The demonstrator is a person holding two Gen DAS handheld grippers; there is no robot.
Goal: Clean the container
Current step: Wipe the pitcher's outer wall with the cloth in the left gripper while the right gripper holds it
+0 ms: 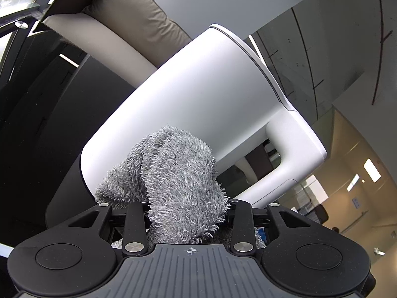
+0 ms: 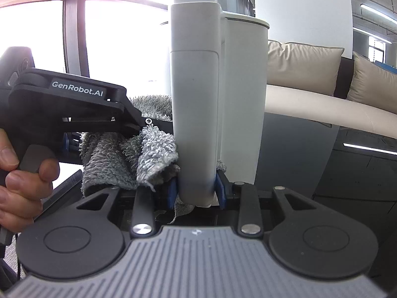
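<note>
"GenRobot.AI" stands in white letters on the black left gripper (image 2: 153, 136), at the left; no other text is readable.

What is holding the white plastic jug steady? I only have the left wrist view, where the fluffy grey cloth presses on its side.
Observer: The right gripper is shut on the tall white handle of the white plastic jug, near its lower end, blue pads on both sides.
Operator: Is the jug upright?
Observer: Yes, in the right wrist view it stands vertical over a dark glossy table.
Operator: Who works the left gripper?
Observer: A person's hand grips its trigger handle; the left gripper holds the fluffy grey cloth against the jug beside the handle.
</note>
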